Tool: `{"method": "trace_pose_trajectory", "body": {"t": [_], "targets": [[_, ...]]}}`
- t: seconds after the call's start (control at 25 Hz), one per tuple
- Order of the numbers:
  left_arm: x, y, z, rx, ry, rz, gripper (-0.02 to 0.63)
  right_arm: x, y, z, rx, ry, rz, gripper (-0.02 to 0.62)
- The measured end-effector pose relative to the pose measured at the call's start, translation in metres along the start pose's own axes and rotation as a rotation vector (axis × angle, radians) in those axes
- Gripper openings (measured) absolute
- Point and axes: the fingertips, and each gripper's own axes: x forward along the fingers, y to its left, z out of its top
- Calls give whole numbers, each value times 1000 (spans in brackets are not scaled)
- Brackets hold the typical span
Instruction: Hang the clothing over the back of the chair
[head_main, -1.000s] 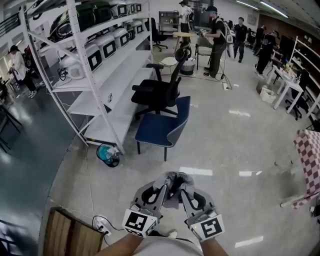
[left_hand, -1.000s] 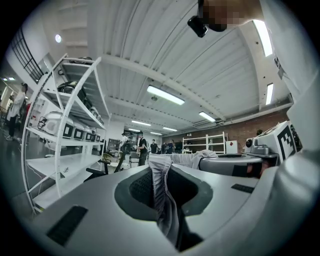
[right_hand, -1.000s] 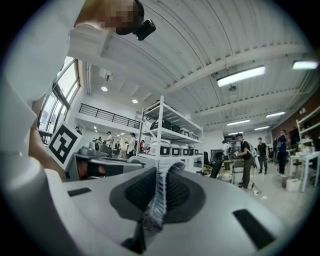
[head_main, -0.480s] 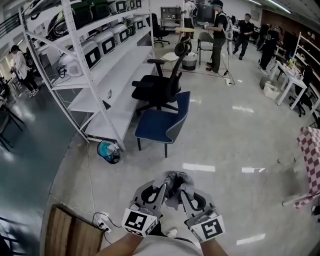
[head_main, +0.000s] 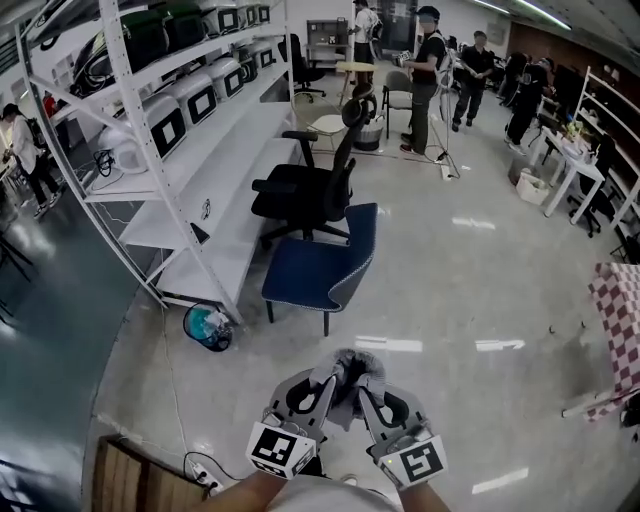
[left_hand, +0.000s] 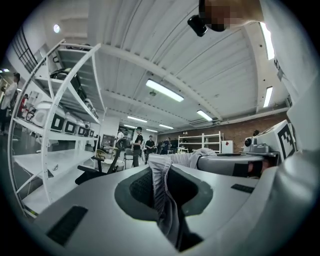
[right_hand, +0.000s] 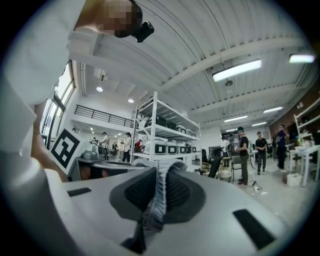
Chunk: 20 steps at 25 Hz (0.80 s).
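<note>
Grey clothing (head_main: 347, 385) in left claw (head_main: 326, 370) and right claw (head_main: 371, 376)

The clothing (head_main: 348, 388) is soft grey cloth with a ribbed edge. The left gripper (head_main: 329, 375) and right gripper (head_main: 368, 380) are matt grey plastic. The floor (head_main: 470, 290) is smooth and glossy. The chair (head_main: 315, 270) is covered in blue cloth. The shelf rack (head_main: 220, 160) looks like white-painted metal.

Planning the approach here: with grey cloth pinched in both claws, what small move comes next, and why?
Probably carry the crumpled grey garment forward toward the blue padded chair: left claw and right claw both grip it, well short of its backrest.
</note>
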Motion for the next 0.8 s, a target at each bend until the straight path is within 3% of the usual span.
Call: {"method": "trace_pose_trajectory", "body": {"t": [0.44,0.8], "targets": [[40,97,20,-14,-55,-22,50,85,-34,-1,-87,46,-77,37],[68,128,31,-23,-66,-33,49,125,-54,6,-84,56,-79,37]]}}
